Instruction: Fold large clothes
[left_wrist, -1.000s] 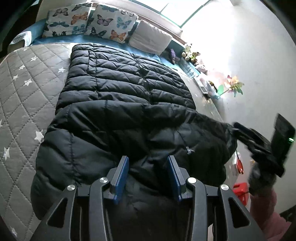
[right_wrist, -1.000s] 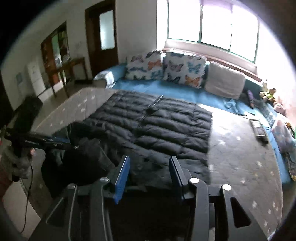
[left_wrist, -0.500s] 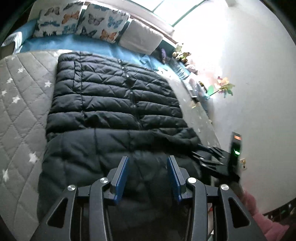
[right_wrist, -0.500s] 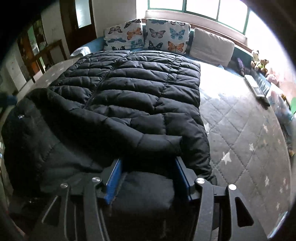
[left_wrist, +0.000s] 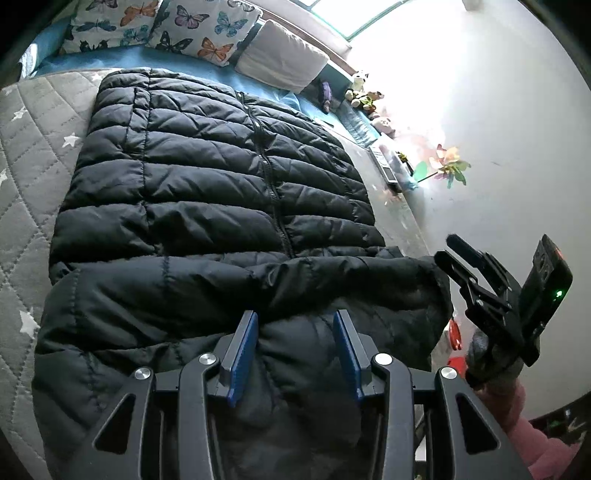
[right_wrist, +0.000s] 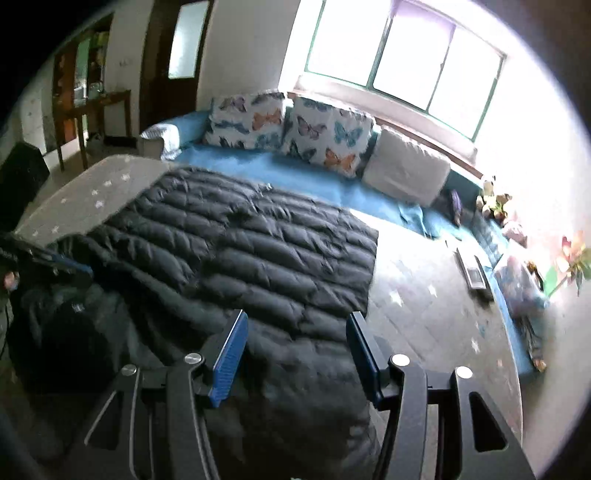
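Observation:
A large black puffer jacket (left_wrist: 207, 177) lies spread on the grey star-quilted bed cover (left_wrist: 26, 147), its near part folded over onto its body. My left gripper (left_wrist: 295, 317) is shut on the near folded edge, with fabric bunched between the blue pads. In the right wrist view the same jacket (right_wrist: 258, 258) fills the middle, and the left gripper (right_wrist: 70, 264) shows at its left edge. My right gripper (right_wrist: 297, 317) stands open above the jacket's near right corner, pads clear of the fabric. The left wrist view shows the right gripper (left_wrist: 448, 249) just off the jacket's right side, held by a hand in a pink sleeve (left_wrist: 517, 413).
Butterfly pillows (right_wrist: 325, 136) and a grey pillow (right_wrist: 406, 170) line the head of the bed under the window (right_wrist: 402, 55). Plush toys (left_wrist: 364, 94), a remote (right_wrist: 472, 273) and a pinwheel (left_wrist: 447, 166) sit along the right wall. A door and wooden table (right_wrist: 99, 103) stand far left.
The right gripper's jaws widened, let go of the jacket and drew back to the right. The left gripper moved forward, bringing the folded near edge further onto the jacket.

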